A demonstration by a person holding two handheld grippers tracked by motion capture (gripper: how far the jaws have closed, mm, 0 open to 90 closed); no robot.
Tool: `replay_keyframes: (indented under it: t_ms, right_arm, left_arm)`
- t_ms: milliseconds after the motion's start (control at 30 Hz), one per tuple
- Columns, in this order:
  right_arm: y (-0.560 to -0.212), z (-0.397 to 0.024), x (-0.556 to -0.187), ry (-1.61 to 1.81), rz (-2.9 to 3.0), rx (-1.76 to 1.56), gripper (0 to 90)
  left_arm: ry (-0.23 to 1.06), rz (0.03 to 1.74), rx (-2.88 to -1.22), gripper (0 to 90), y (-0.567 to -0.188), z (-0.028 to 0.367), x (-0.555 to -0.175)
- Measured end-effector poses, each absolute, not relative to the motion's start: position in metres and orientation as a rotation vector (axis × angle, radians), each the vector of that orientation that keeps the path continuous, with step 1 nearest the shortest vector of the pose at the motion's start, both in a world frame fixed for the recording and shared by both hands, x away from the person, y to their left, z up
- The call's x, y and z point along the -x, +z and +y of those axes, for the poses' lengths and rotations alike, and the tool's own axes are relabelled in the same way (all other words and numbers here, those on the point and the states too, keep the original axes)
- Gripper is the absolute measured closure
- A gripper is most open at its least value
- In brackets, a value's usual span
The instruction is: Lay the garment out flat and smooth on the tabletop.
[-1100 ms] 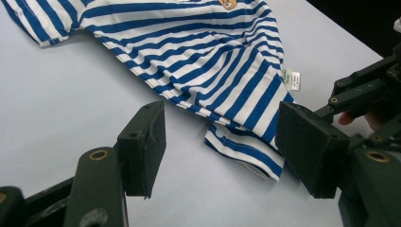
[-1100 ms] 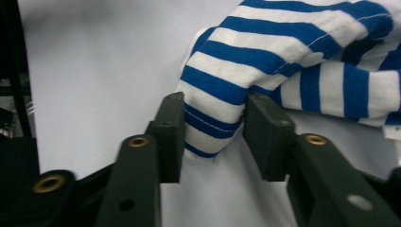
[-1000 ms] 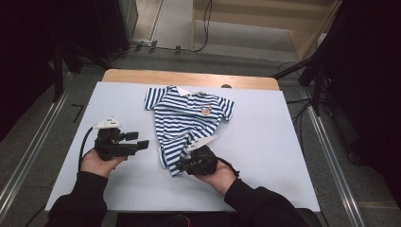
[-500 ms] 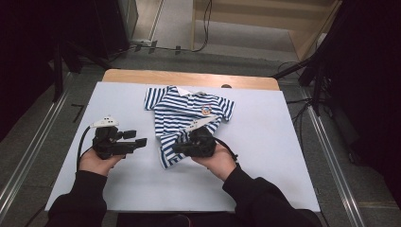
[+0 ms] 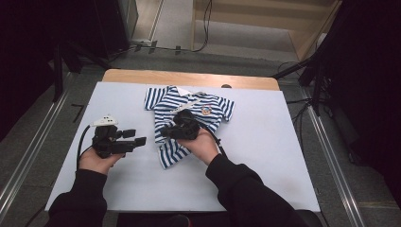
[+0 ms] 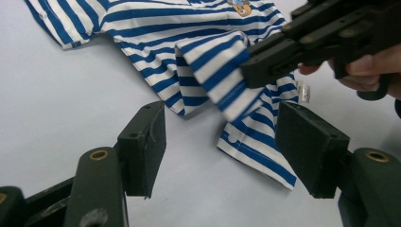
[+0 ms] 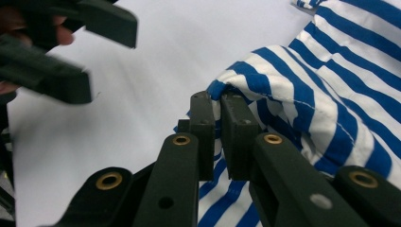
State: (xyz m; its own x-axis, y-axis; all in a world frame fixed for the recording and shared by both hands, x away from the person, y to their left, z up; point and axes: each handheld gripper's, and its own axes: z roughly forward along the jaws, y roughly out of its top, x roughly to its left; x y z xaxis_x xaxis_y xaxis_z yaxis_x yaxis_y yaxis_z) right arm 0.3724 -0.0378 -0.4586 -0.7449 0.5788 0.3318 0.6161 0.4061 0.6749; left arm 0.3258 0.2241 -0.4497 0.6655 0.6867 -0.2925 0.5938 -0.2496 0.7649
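The right gripper [image 5: 166, 131] is clenched on the hem of the striped shirt [image 5: 189, 106], which lies near the far edge of the white table [image 5: 283, 156], its length pointing toward the near edge. The left gripper [image 5: 137, 137] waits with its jaws apart, left of the shirt.

Black long sleeves [image 5: 236, 182], black claw [image 5: 137, 141] with brass rivets, seemingly white-topped, black cable [image 5: 82, 142]
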Motion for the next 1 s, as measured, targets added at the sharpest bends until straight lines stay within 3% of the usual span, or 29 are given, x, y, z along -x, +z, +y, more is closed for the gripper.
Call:
replay_keyframes:
  t_ms: [167, 233, 400, 600, 1000]
  right_arm:
    - [-0.465, -0.026, -0.385, -1.251, -2.58, 1.12, 77.5]
    - [-0.466, -0.023, -0.387, -1.245, -2.565, 1.099, 68.1]
    - [-0.455, -0.026, -0.38, -1.306, -2.629, 1.032, 55.1]
    - [-0.446, -0.037, -0.37, -1.311, -2.641, 0.998, 52.8]
    - [-0.468, -0.049, -0.339, -1.251, -2.654, 0.96, 46.8]
  left_arm:
    - [0.126, 0.996, -1.956, 35.0, -0.451, 0.223, -0.327]
    - [0.122, 0.997, -1.955, 35.0, -0.452, 0.223, -0.327]
    - [0.122, 1.001, -1.958, 35.0, -0.454, 0.223, -0.328]
    - [0.121, 1.015, -1.965, 35.0, -0.457, 0.224, -0.332]
    - [0.126, 1.032, -1.951, 35.0, -0.459, 0.227, -0.337]
